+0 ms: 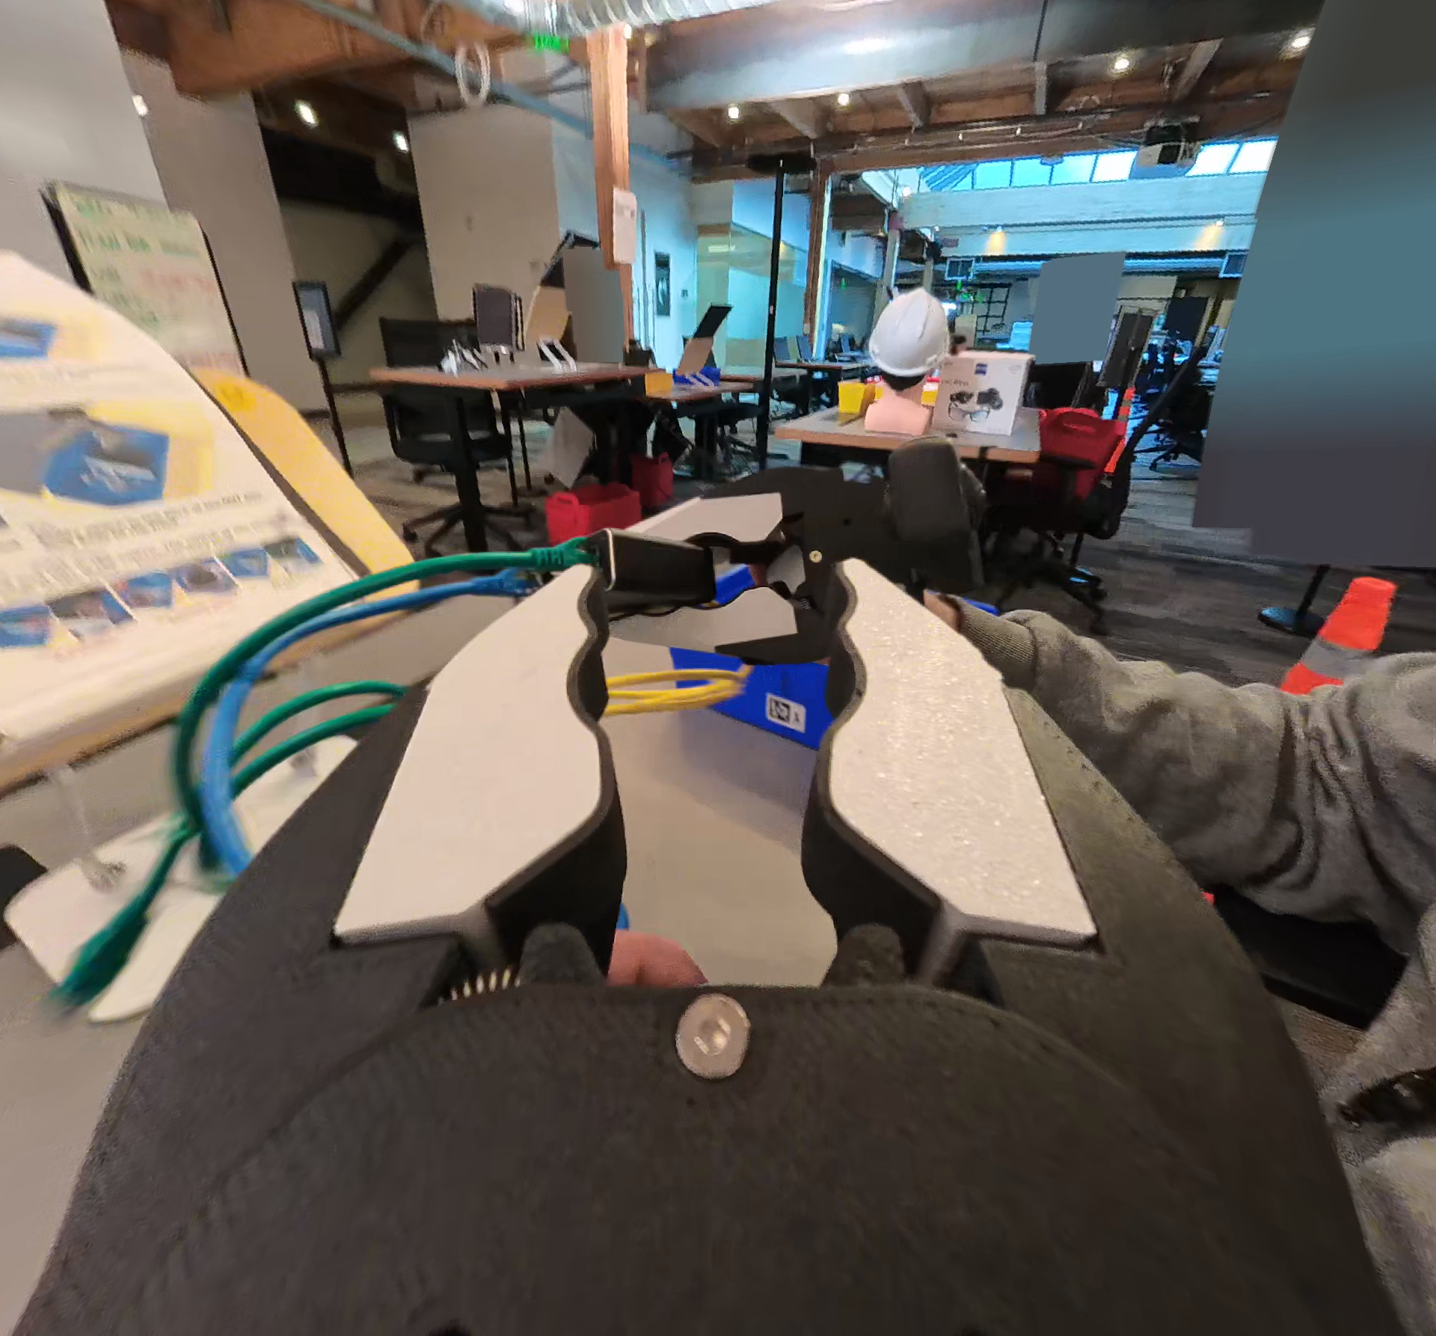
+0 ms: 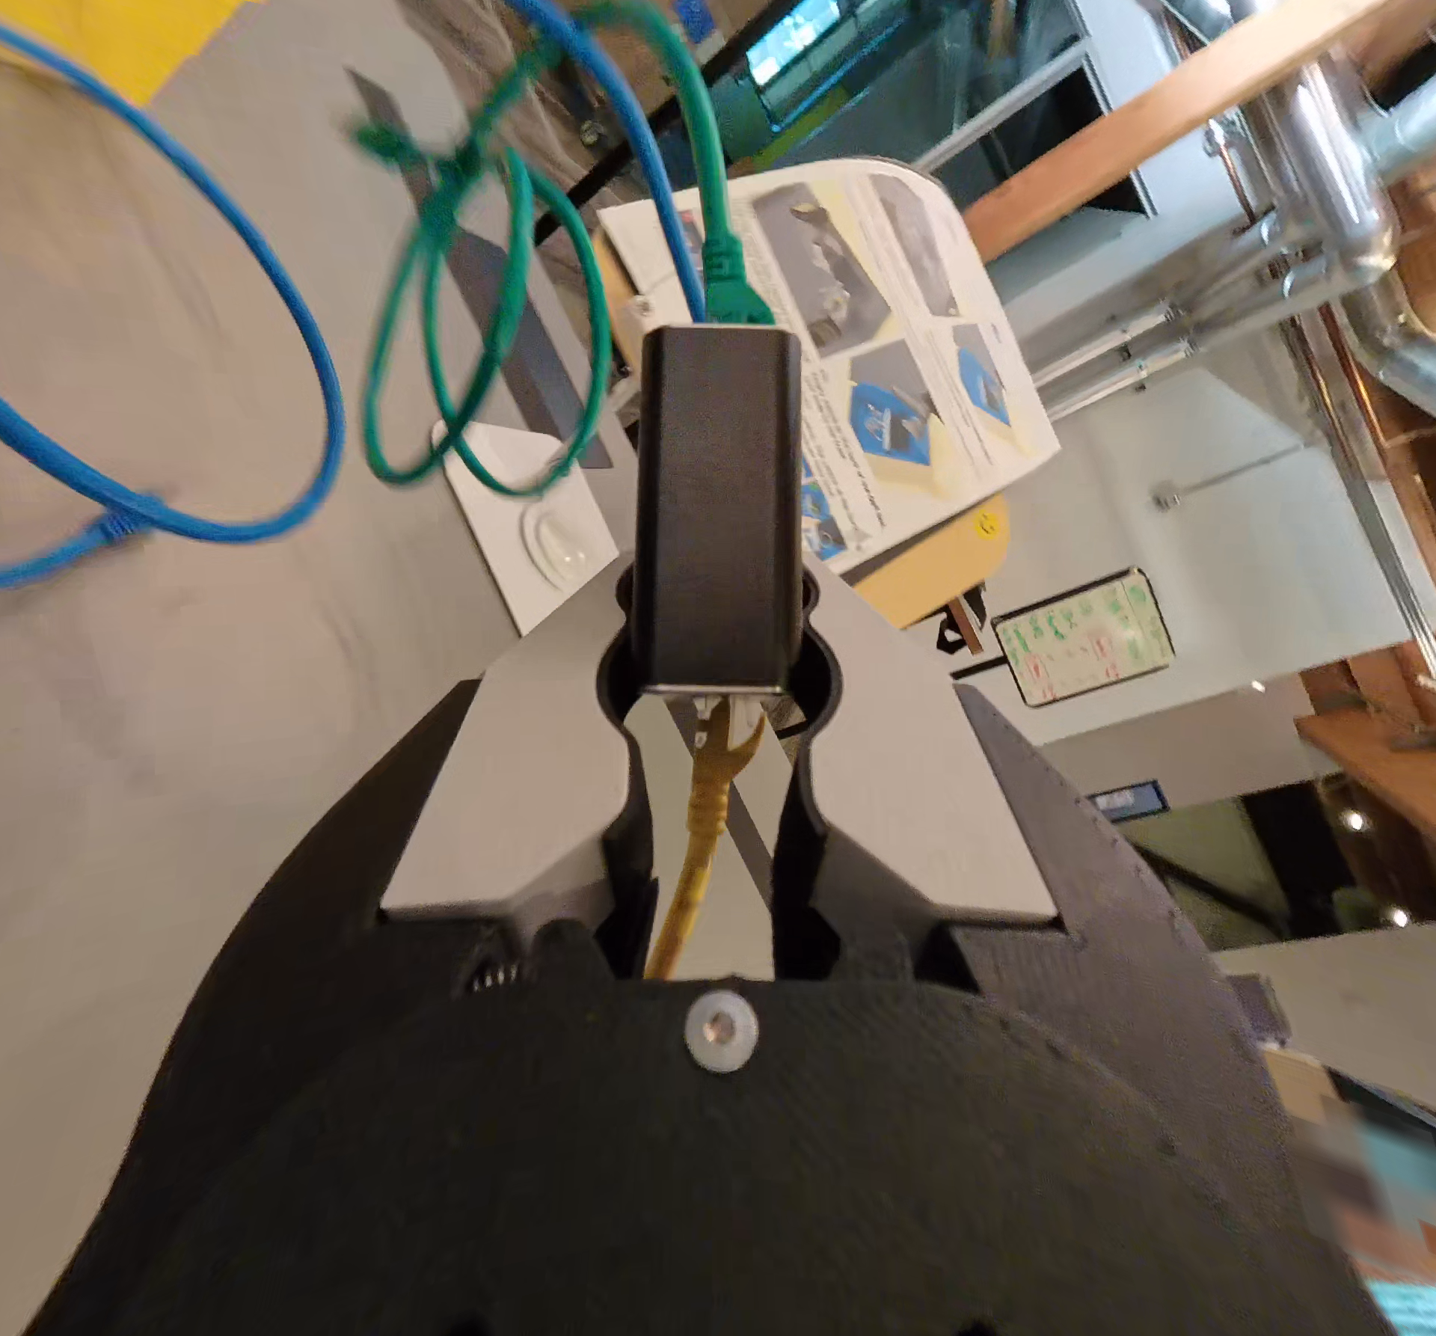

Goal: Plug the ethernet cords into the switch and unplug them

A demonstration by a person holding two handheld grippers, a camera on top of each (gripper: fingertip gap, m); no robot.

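My right gripper (image 2: 719, 599) is shut on the black switch (image 2: 715, 506) and holds it above the grey table (image 2: 194, 677). A green cord (image 2: 726, 273) is plugged into its far end, and a blue cord (image 2: 622, 94) runs to the same end. A yellow cord (image 2: 703, 817) is plugged into the near end, between my fingers. My left gripper (image 1: 719, 584) is open and empty. Its tips sit just short of the switch (image 1: 660, 568), with the green cord (image 1: 466, 564) and blue cord (image 1: 404, 603) looping off to the left.
An instruction sheet on a tilted stand (image 1: 116, 483) with a white base (image 1: 116, 902) stands at left. A blue bin (image 1: 777, 692) lies beyond the switch. A grey sleeve (image 1: 1165, 755) comes in from the right. An orange cone (image 1: 1344, 638) and desks stand farther off. One gripper's finger ends stand about 20 cm off the other's.
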